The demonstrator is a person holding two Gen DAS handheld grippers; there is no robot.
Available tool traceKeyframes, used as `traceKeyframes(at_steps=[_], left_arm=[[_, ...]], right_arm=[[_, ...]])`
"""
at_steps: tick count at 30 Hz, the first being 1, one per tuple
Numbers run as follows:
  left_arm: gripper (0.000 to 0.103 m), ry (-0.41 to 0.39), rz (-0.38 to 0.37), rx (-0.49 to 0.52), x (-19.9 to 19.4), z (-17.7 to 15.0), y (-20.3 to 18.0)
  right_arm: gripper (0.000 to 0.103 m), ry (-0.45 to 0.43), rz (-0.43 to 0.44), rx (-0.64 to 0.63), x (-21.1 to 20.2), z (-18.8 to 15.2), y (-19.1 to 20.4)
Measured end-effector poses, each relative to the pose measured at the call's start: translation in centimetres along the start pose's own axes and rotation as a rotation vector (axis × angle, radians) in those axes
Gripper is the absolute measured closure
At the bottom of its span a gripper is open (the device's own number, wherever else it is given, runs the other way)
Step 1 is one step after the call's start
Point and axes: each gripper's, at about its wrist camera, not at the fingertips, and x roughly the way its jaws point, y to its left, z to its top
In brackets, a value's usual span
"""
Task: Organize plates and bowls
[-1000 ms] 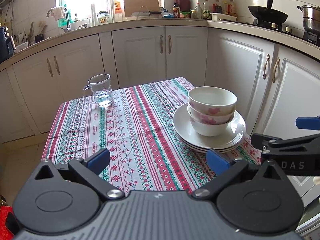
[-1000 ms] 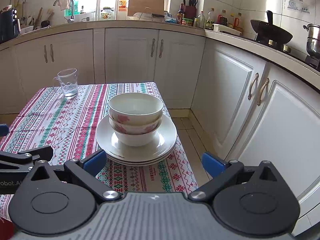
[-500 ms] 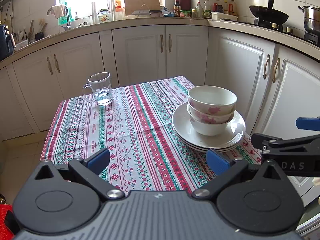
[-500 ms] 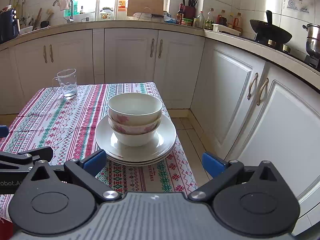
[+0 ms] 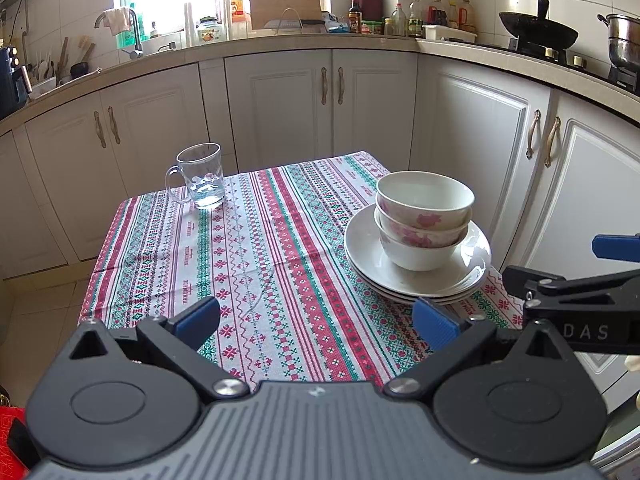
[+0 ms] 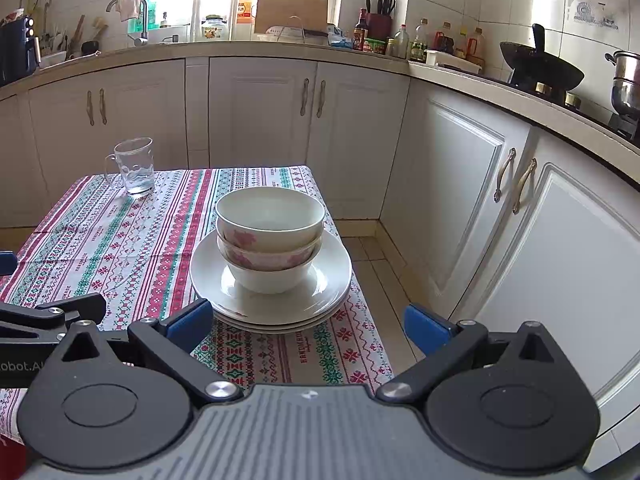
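Three nested bowls (image 5: pixel 424 216) (image 6: pixel 270 236), white with pink flowers, stand on a stack of white plates (image 5: pixel 368 252) (image 6: pixel 332 284) at the right edge of the table. My left gripper (image 5: pixel 316 320) hangs open over the near middle of the cloth, left of the stack, holding nothing. My right gripper (image 6: pixel 306 324) is open just in front of the plates, its blue pads (image 6: pixel 190 320) apart and empty. Each gripper shows at the side of the other's view: the right gripper (image 5: pixel 580 280) and the left gripper (image 6: pixel 48 316).
A glass mug (image 5: pixel 198 176) (image 6: pixel 134 166) stands at the far left of the striped tablecloth (image 5: pixel 256 264). White cabinets (image 6: pixel 460 200) close in behind and to the right, with a narrow floor gap (image 6: pixel 372 264) beside the table. A wok (image 5: pixel 536 32) and pot sit on the counter.
Both grippers have drifted very slightly; the stack, mug and jaw openings look the same as before.
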Motion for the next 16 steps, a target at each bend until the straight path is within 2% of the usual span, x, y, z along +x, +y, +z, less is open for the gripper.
traceKeyframes(at_steps=[16], left_arm=[[0.001,0.006,-0.007,-0.002,0.09,0.01,-0.02]], right_arm=[[0.000,-0.001,-0.006,-0.005,-0.09,0.13,-0.20]])
